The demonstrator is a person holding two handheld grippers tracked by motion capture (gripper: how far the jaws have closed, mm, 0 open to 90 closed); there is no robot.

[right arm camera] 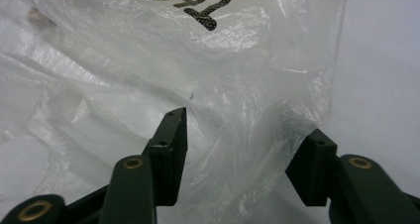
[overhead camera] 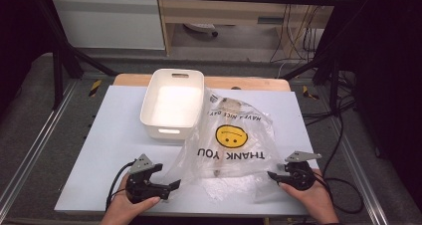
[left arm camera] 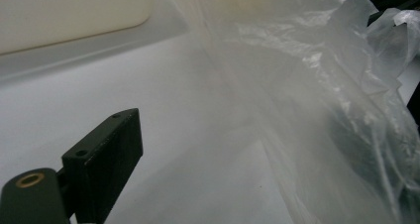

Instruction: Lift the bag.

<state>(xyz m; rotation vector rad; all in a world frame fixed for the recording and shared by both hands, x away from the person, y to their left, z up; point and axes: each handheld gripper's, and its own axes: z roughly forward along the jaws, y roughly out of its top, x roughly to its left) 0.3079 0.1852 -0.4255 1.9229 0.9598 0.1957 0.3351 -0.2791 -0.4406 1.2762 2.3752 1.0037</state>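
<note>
From the high view, the plastic bag (overhead camera: 230, 140) lies spread on the desk (overhead camera: 109, 135), its far edge just beside the white bin (overhead camera: 171, 103) (smiley face and "THANK YOU" print facing up). The left gripper (overhead camera: 171, 186) sits at the bag's near left corner, the right gripper (overhead camera: 272, 175) at its near right corner, a hand behind each.

Over to the left gripper view: one black jaw rises at the bottom left, well clear of the plastic bag (left arm camera: 317, 100), which billows on the right. Jaws wide apart, gripping nothing. The white bin (left arm camera: 69, 11) is at the far left.

Right gripper view now: the jaws stand apart, crinkled film of the plastic bag (right arm camera: 208, 85) lying loose between them, the pads not pressing on it.
</note>
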